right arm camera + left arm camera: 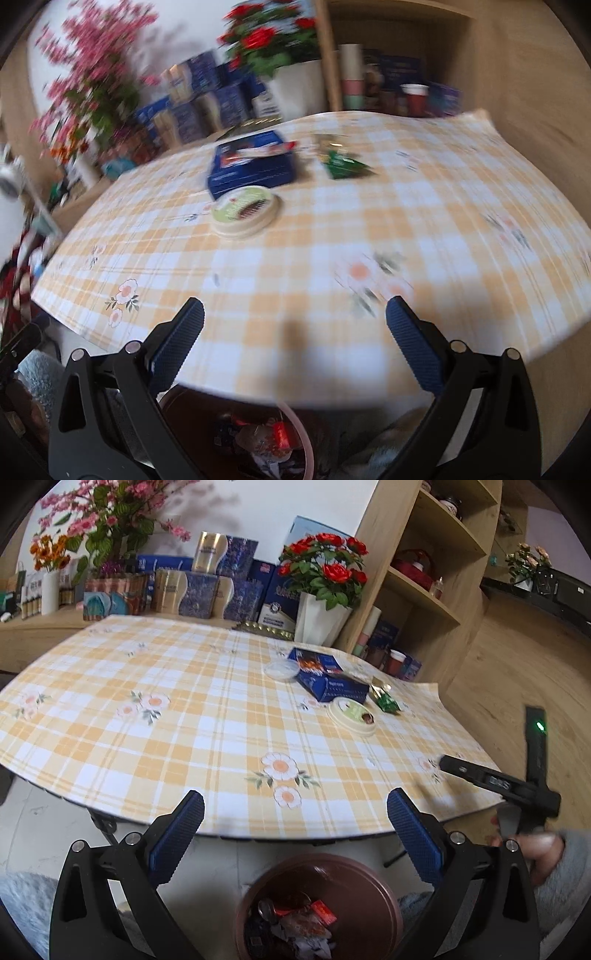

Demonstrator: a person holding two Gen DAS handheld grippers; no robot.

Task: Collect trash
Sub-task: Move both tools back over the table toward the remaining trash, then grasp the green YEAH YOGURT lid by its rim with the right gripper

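A brown trash bin (354,890) with several wrappers inside stands on the floor below the table's near edge; it also shows in the right wrist view (310,448). My left gripper (295,827) is open and empty above the bin. My right gripper (295,332) is open and empty over the table's near edge; its view is blurred. On the table lie a blue box (328,681) (251,166), a round cream lid (352,716) (245,212), a green wrapper (386,701) (345,164) and a clear plastic lid (282,670).
The table has a yellow plaid cloth (166,738). A white pot of red roses (321,620), boxes and flower vases stand behind it. A wooden shelf unit (424,572) stands at the right. The right-hand tool (517,786) shows at the table's right edge.
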